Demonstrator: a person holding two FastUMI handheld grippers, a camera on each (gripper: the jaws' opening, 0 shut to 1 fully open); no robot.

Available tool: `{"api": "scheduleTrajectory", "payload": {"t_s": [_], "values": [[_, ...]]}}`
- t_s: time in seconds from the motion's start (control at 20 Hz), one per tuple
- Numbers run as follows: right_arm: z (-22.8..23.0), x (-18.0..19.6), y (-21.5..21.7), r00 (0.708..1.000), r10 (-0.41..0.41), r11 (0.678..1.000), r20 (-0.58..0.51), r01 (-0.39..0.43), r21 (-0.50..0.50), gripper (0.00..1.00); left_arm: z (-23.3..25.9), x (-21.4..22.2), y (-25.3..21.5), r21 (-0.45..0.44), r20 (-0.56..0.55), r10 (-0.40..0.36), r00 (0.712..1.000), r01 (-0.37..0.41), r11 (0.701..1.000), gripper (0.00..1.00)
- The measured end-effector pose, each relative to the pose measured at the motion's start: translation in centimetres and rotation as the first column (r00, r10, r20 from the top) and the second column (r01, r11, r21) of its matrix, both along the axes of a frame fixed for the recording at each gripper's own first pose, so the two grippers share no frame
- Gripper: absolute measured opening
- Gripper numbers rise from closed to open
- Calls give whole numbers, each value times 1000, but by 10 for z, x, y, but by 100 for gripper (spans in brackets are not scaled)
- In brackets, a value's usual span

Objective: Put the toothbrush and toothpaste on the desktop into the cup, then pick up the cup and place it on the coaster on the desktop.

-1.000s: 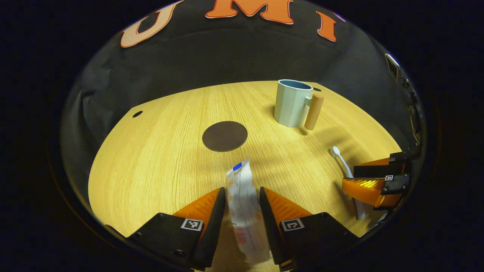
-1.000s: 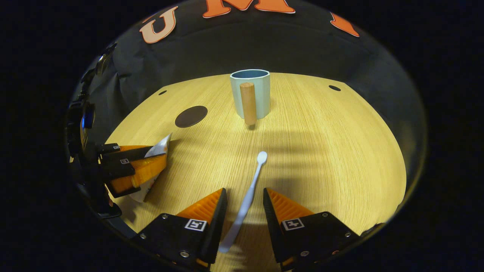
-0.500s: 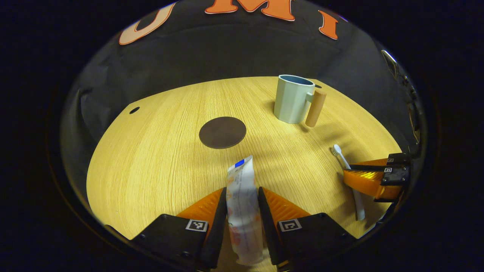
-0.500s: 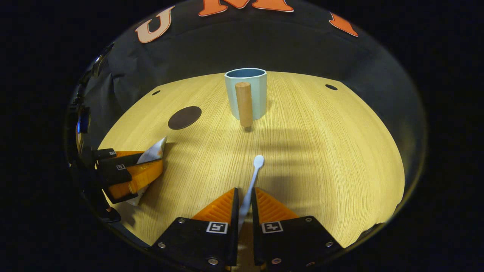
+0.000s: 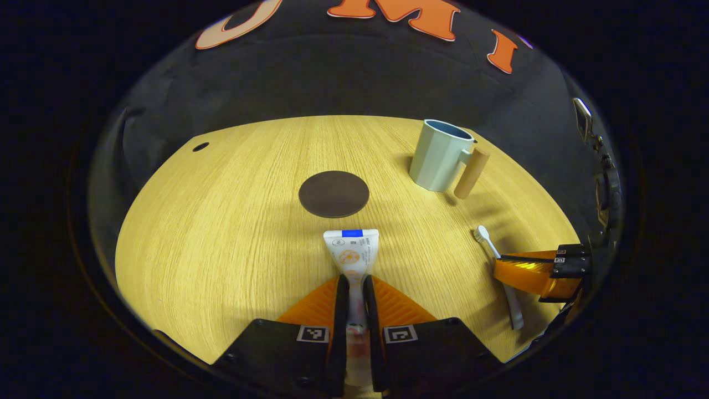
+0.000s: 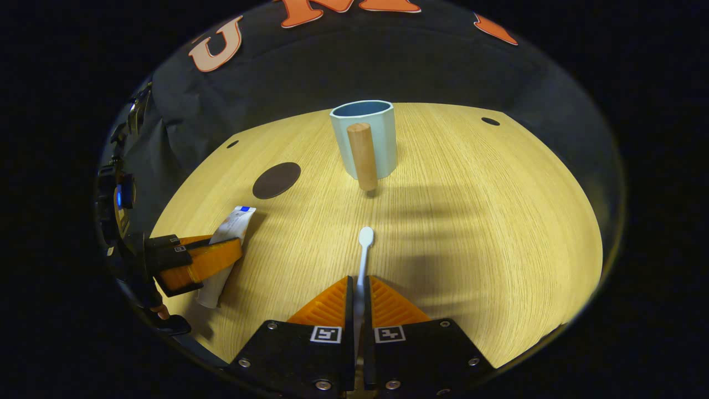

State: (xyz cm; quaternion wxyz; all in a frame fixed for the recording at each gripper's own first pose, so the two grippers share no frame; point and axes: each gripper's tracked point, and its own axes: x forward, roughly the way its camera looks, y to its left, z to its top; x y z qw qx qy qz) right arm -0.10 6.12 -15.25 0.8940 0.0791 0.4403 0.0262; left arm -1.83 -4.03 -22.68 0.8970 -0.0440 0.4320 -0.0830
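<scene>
Both grippers have closed: left gripper (image 5: 354, 288) is pinching toothpaste (image 5: 352, 252), right gripper (image 6: 360, 288) toothbrush (image 6: 364, 249); next, lifting toward cup (image 6: 368, 138) at upper centre.

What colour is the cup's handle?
Light wood-brown, a plain peg-like handle on the pale blue-green cup; it shows best in the right gripper view.

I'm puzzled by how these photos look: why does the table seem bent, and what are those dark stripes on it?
Left gripper view: the fisheye lens bows the table into a dome; the cup leans. Right gripper view: soft banded shadows cross the wood between cup and toothbrush; what casts them I cannot tell. Both views look sharp, without glare.
</scene>
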Motion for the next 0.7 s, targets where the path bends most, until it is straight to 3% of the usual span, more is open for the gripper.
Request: {"api": "scheduleTrajectory", "payload": {"t_s": [0.2, 0.55, 0.7], "values": [[7, 4, -1, 999, 10, 999, 41, -12, 36, 7, 13, 4, 7, -3, 38, 8, 999, -8, 1000, 22], [29, 17, 0, 994, 10, 995, 110, -20, 96, 7, 24, 12, 5, -93, 67, 30, 997, -24, 995, 12], [41, 23, 0, 985, 24, 995, 173, -40, 88, 6, 30, 16, 5, -92, 85, 31, 996, -23, 995, 14]]}}
